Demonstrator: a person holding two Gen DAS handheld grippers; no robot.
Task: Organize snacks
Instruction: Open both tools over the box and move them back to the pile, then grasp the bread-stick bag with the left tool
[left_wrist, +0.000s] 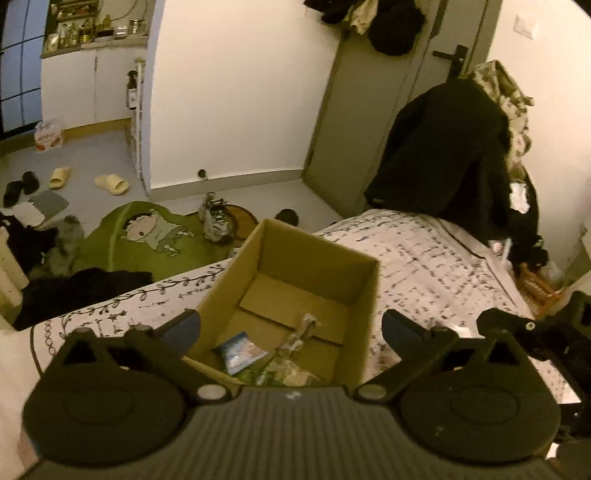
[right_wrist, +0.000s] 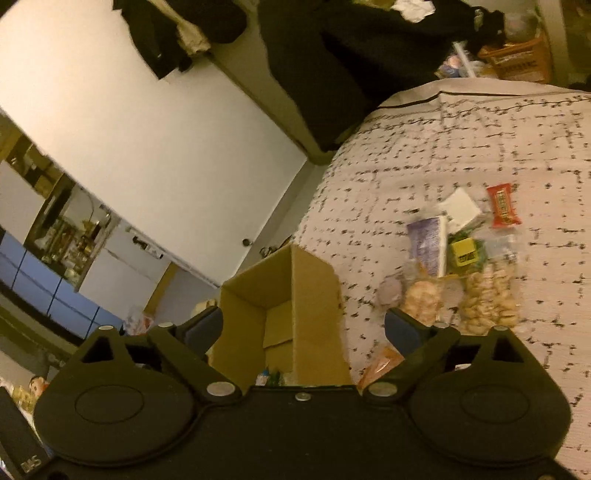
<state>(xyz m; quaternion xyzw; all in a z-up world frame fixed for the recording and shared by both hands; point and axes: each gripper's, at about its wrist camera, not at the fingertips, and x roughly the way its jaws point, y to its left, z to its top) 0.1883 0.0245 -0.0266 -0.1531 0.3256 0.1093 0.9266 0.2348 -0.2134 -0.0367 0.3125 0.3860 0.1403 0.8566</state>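
An open cardboard box (left_wrist: 354, 288) stands on the patterned bedspread. Inside it lie a blue snack packet (left_wrist: 242, 350), a clear wrapped snack (left_wrist: 301, 334) and green-tinted bags at the near wall. My left gripper (left_wrist: 291, 328) hovers over the box's near edge, open, with nothing between its fingers. In the right wrist view the same box (right_wrist: 314, 295) sits just ahead, and my right gripper (right_wrist: 304, 326) is open and empty above it. To its right on the bed lies a heap of snacks (right_wrist: 461, 254): a red bar (right_wrist: 503, 210), a purple packet (right_wrist: 424, 243), and bags of nuts (right_wrist: 487, 302).
A dark jacket (left_wrist: 443, 147) hangs over a chair at the bed's far corner. On the floor left of the bed lie a green cartoon rug (left_wrist: 147, 236), sneakers (left_wrist: 216, 218) and slippers (left_wrist: 110, 182). A door (left_wrist: 369, 110) stands behind.
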